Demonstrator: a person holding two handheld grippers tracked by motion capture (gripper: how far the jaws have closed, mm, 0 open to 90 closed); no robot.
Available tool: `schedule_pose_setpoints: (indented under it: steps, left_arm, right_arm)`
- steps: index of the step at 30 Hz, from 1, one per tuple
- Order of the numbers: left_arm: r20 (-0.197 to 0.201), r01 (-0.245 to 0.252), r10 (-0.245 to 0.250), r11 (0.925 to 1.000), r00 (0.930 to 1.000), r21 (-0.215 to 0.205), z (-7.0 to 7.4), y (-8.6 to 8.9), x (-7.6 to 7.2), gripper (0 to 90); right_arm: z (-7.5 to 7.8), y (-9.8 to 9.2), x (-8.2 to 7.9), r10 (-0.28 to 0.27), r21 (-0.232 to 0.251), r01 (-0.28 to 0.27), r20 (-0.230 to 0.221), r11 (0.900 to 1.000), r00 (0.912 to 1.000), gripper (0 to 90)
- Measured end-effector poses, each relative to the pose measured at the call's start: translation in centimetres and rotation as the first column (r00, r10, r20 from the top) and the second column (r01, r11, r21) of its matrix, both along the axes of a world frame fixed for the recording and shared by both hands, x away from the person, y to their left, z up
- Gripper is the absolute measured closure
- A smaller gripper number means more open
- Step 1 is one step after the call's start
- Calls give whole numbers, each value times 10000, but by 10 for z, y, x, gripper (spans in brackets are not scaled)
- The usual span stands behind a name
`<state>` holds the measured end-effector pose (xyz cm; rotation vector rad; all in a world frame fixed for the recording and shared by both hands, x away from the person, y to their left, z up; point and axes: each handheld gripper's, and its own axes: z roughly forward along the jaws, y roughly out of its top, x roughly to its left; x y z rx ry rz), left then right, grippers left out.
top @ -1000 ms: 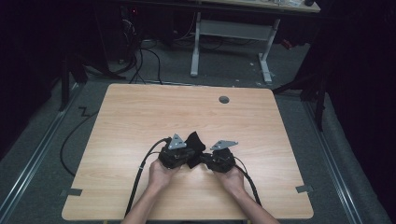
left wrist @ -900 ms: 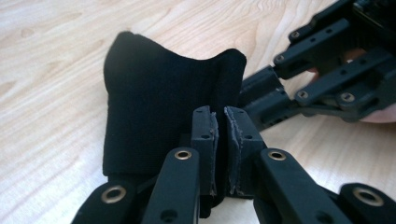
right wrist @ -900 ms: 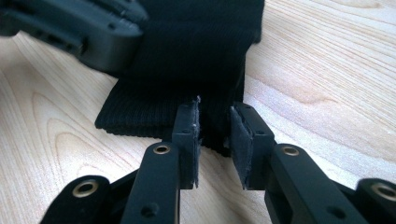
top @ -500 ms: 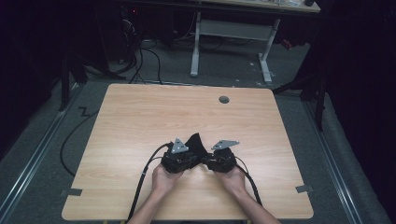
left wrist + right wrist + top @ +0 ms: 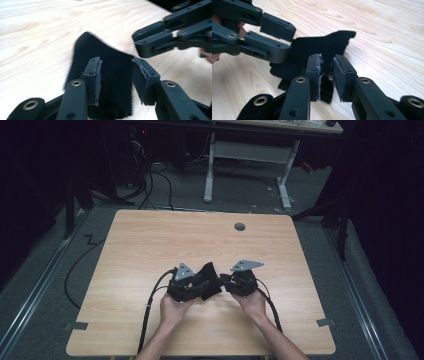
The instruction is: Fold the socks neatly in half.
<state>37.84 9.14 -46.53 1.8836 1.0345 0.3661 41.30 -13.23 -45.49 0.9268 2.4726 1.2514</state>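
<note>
A small black cloth lies bunched near the front middle of the wooden table, between my two grippers. My left gripper comes in from the left. In the left gripper view its jaws have just been opening and stand apart, and the cloth lies between and beyond the pads, untouched. My right gripper faces it from the right. Its jaws have just been closing and are narrow, pinching a fold of the cloth. The left gripper's fingertips hover over the cloth's far side.
A round grommet hole sits near the table's far edge. Black cables trail from the grippers off the front edge. Tape marks sit on the front corners. A white-legged desk stands beyond the table.
The left jaws have spread apart off the cloth. The right gripper has risen a little with the cloth's edge. Both hands stay at the front middle.
</note>
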Motion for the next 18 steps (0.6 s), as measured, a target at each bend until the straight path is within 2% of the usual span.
schedule_pose_setpoints:
  steps: [1,3,6,12,14,17,18]
  left_arm:
    - [-181,-191,192,9998,9997,73,-3,0,2,589]
    - [-419,-225,231,9996,9989,161,-8,0,3,587]
    - [-609,61,-23,9981,9981,621,-17,-7,-2,585]
    - [-575,179,-133,9966,9983,806,-25,-12,-6,586]
    - [-545,215,-167,9958,9984,888,-26,-12,-6,586]
    - [-303,359,-322,9911,9990,1283,-27,-11,-2,593]
    - [-325,382,-345,9918,9989,1223,-27,-11,0,597]
  right_arm:
    - [0,3,1,51,-67,-51,7,10000,10000,755]
    - [-3,10,5,143,-155,-143,14,9998,9999,757]
    - [-11,17,13,175,-513,-185,-189,9985,9997,754]
    - [-23,16,21,154,-859,-193,-455,9961,9988,710]
    - [-26,14,23,127,-820,-176,-592,9965,9982,700]
    - [-30,12,23,107,-821,-164,-683,9965,9976,697]
    - [-31,11,22,101,-857,-158,-666,9962,9977,697]
